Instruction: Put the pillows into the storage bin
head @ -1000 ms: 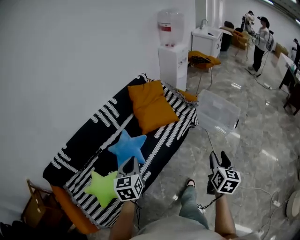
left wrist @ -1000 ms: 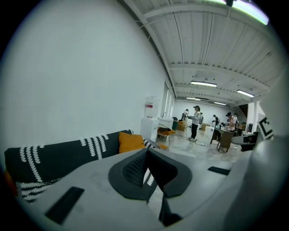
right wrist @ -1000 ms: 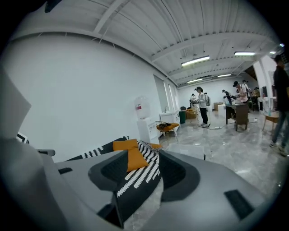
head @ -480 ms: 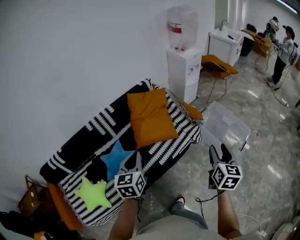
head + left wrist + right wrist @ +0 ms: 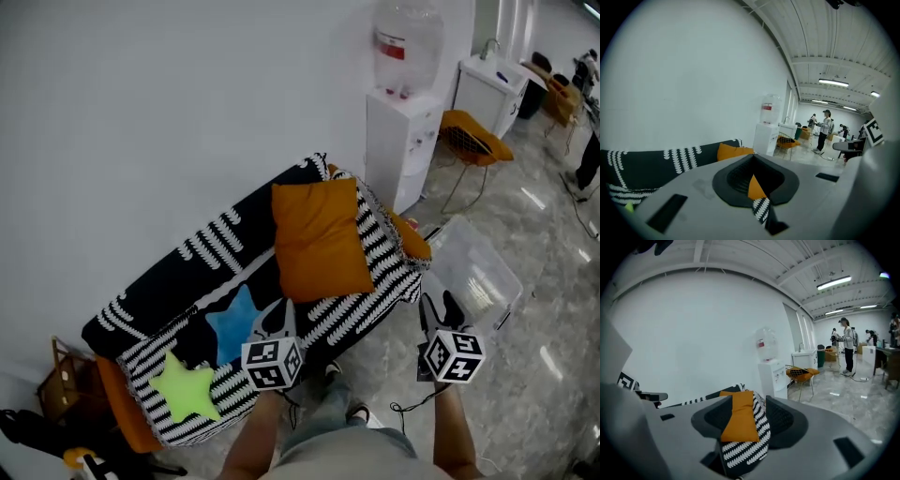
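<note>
Orange pillow [image 5: 322, 239], plump, rectangular, flat on patterned sofa [image 5: 211, 251]; left gripper [image 5: 273, 316] closed empty, right gripper [image 5: 439, 303] spread empty

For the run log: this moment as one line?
left tool shut, empty | right tool open, empty | orange pillow, blue star, green star on sofa | storage bin on floor

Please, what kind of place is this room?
Probably a large office or workshop hall with a rest corner, not a home: a sofa under a black-and-white patterned cover stands near a white water dispenser with a clear bottle, and long strip lights hang from the ceiling.
</note>
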Motion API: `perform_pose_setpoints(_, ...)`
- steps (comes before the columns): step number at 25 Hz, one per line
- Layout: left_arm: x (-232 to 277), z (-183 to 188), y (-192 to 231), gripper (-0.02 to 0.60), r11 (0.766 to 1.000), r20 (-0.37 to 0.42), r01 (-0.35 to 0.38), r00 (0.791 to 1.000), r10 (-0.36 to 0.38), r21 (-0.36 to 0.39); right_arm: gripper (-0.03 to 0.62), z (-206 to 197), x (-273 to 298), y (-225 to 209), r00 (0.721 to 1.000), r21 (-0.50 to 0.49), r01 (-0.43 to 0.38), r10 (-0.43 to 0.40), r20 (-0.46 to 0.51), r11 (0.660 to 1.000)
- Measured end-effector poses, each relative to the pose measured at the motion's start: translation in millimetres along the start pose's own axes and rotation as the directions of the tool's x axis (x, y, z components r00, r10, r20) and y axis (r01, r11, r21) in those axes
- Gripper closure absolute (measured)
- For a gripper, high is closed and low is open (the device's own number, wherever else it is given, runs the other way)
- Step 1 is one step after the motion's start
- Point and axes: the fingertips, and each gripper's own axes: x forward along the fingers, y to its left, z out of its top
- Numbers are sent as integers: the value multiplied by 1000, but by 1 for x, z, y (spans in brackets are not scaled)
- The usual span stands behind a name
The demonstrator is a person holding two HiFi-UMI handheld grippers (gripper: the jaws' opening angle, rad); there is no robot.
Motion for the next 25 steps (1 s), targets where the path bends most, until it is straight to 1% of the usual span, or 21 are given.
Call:
perform_pose_setpoints(3,29,5,22,571,1000,-1,-8,1000,8,-16,370,5,33,10,1000,-5,-13,13,-9,1000)
perform_pose_setpoints(8,68,23,57,571,999,26,-34,999,35,-38,368,26,90,31,999,-58,-48,47,-13,997)
perform_pose_setpoints(11,84,31,80,571,995,22,-76,997,77,-57,368,34,123,50,995,-75,-94,92,-28,993)
perform_pose_setpoints(14,91,28,93,571,990,5,-118,993,119,-80,368,33,157,66,985,-102,-166,159,-75,981)
perform_pose_setpoints(16,95,24,101,571,984,-14,-161,987,160,-81,368,31,183,76,971,-115,-222,209,-114,968)
perform_pose_setpoints(19,99,21,109,571,964,-27,-231,973,230,-128,368,29,224,90,944,-135,-305,282,-170,943)
perform_pose_setpoints(22,96,16,113,571,943,-39,-286,958,284,-171,368,23,253,105,907,-166,-391,349,-235,905)
perform_pose_setpoints(25,97,7,125,571,922,-68,-352,936,345,-162,368,16,278,122,865,-186,-467,404,-297,864)
